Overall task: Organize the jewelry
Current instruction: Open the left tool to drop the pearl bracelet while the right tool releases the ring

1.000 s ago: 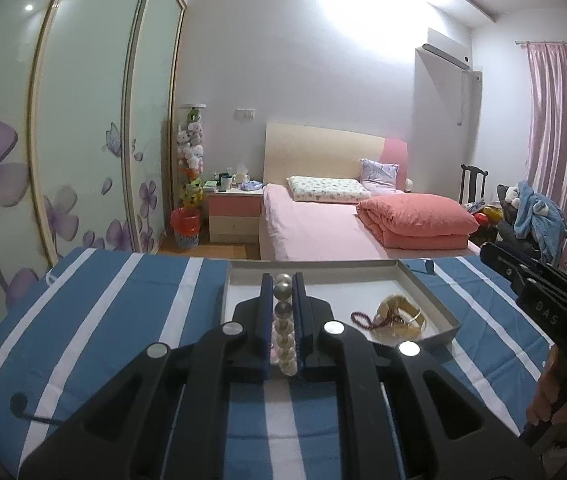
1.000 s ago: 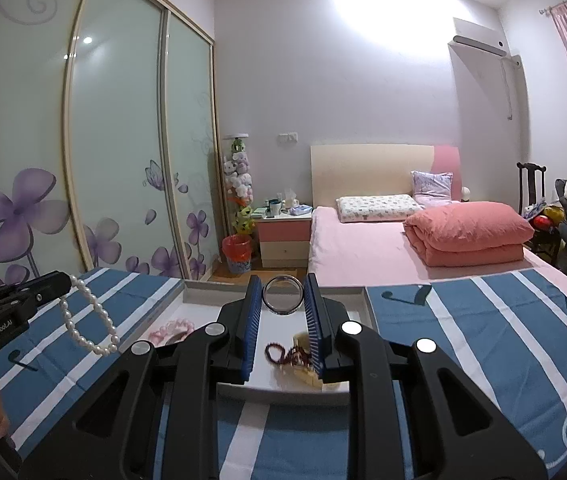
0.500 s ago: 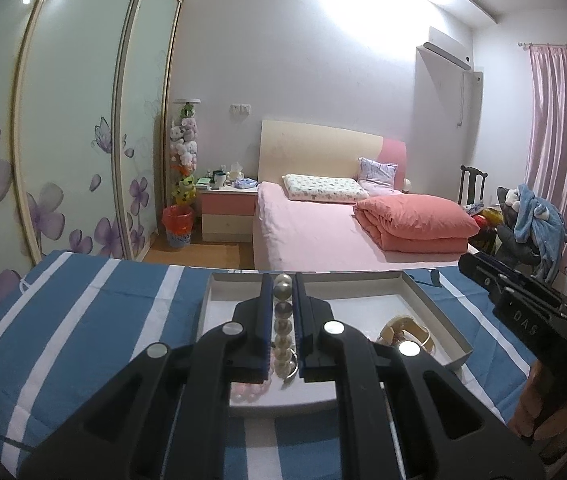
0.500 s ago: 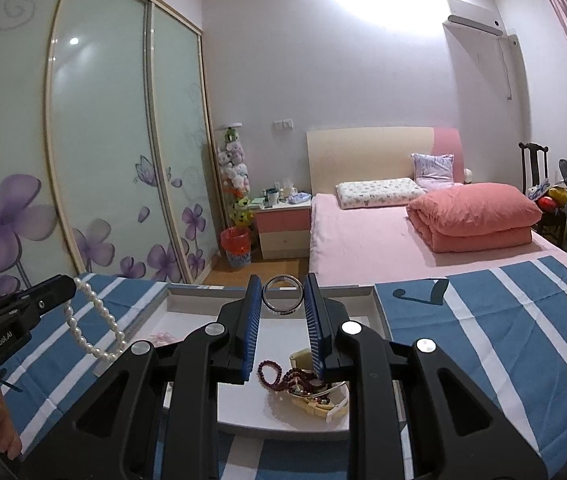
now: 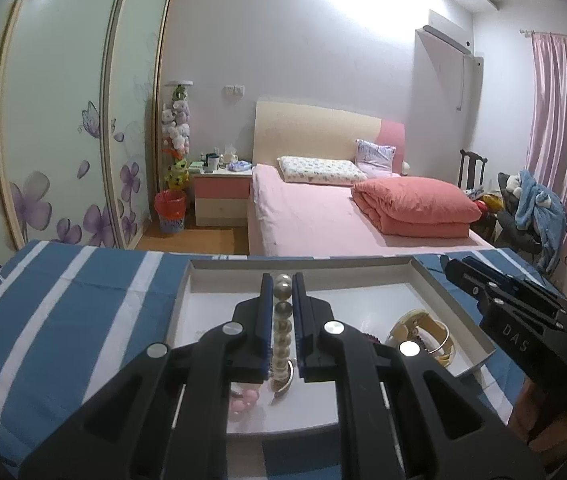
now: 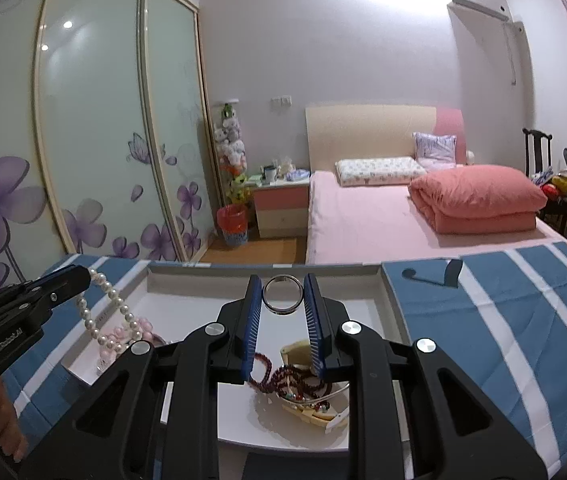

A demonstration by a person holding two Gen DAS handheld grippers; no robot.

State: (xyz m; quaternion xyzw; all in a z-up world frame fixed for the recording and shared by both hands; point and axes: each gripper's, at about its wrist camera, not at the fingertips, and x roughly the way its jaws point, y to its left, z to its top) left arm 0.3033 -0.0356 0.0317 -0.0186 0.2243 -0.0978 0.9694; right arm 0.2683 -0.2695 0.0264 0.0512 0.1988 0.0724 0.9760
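My left gripper (image 5: 282, 280) is shut on a white pearl bracelet (image 5: 282, 328) and holds it over the left half of a shallow white tray (image 5: 435, 280). In the right wrist view the pearl bracelet (image 6: 113, 316) hangs as a loop from the left gripper (image 6: 87, 277). My right gripper (image 6: 282, 280) is shut on a silver ring bangle (image 6: 282, 295) above the tray (image 6: 387, 304). In the tray lie a dark red bead string (image 6: 283, 378), a cream and gold bangle (image 5: 423, 330) and pink beads (image 6: 123, 330).
The tray sits on a blue and white striped cloth (image 6: 503, 340). Behind it are a pink bed (image 6: 363, 220) with a folded coral quilt (image 6: 479, 200), a nightstand (image 6: 281, 208), sliding wardrobe doors with purple flowers (image 6: 95, 140) and a red bin (image 6: 234, 224).
Both grippers have moved forward and lower over the tray, each still holding its piece. The pearl loop now hangs down into the tray's left side.
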